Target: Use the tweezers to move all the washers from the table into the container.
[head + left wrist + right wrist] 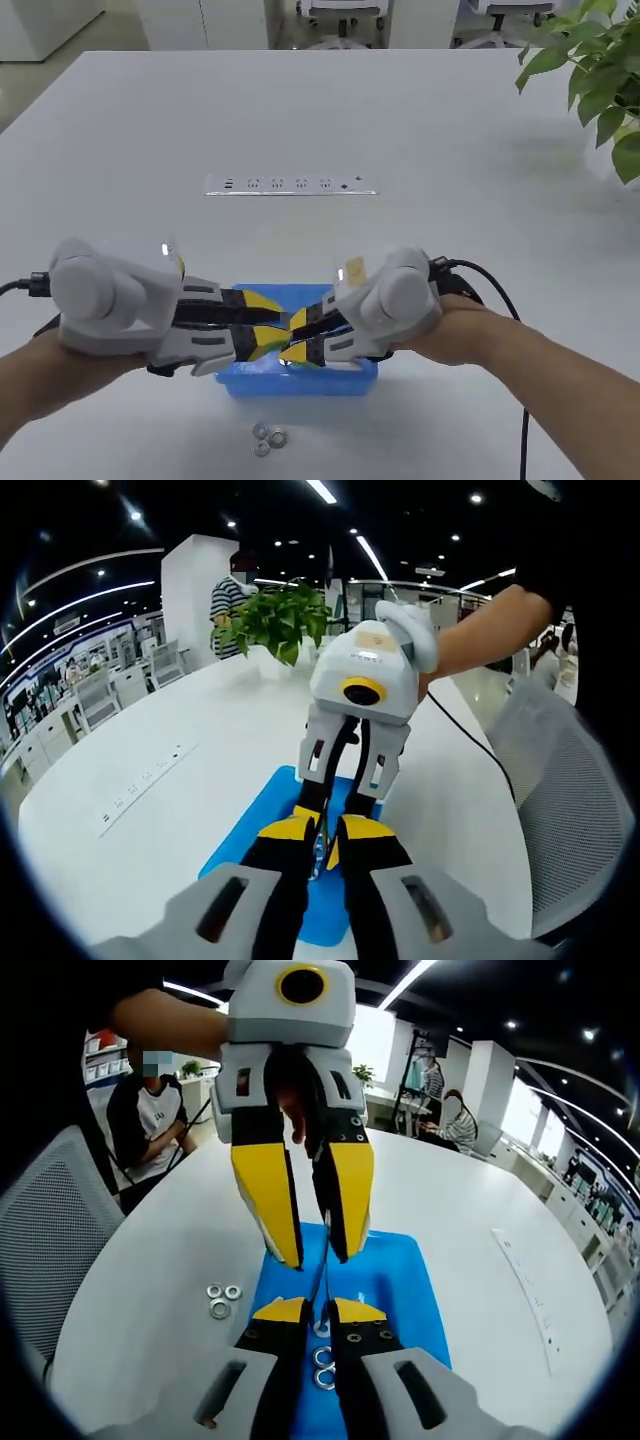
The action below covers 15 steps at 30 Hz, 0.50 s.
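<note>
Over the blue container [400, 1285] the tweezers [323, 1282] run as a thin metal strip from the right gripper [320, 1312] toward the left gripper [316, 1258], which faces it tip to tip. The right gripper's yellow-tipped jaws are drawn almost together, with only a narrow slit between them, and they pinch the near end of the tweezers. The left gripper's jaws stand a little apart on either side of the tweezers' far end; whether they press on it I cannot tell. Below the tweezers a few further washers [322, 1358] lie on the container's floor, partly hidden by the right gripper. Three washers [268, 437] lie close together on the white table [450, 150], near the container's closest wall in the head view. The person's right hand [455, 330] grips the right gripper's body, and a black cable [475, 266] trails from it. Farther back on the table lies a white power strip [290, 185], and a leafy plant [600, 80] stands at the far right edge
</note>
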Tool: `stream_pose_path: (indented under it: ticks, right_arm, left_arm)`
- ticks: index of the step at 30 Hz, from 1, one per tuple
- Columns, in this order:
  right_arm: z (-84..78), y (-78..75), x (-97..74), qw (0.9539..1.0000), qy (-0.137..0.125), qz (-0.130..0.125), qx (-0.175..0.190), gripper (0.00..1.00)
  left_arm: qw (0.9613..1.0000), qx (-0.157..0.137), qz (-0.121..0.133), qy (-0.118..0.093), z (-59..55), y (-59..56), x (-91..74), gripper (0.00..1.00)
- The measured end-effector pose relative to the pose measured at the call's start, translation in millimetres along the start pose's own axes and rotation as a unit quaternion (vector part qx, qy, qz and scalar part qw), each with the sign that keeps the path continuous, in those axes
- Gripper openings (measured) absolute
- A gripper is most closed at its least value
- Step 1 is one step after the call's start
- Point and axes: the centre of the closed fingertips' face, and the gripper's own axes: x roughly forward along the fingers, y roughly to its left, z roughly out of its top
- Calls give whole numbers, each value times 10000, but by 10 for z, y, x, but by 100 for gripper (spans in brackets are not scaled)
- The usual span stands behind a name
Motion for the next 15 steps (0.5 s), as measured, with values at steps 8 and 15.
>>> stream_pose_path:
  ticks: [8,15]
  right_arm:
    - [6,11,1,10000,25,17,-35,10]
    - [7,12,6,10000,42,7,-36,11]
  left_arm:
    - [10000,51,-32,-17,-1,13,-5,7]
    - [9999,121,-84,7,-2,-20,-9,7]
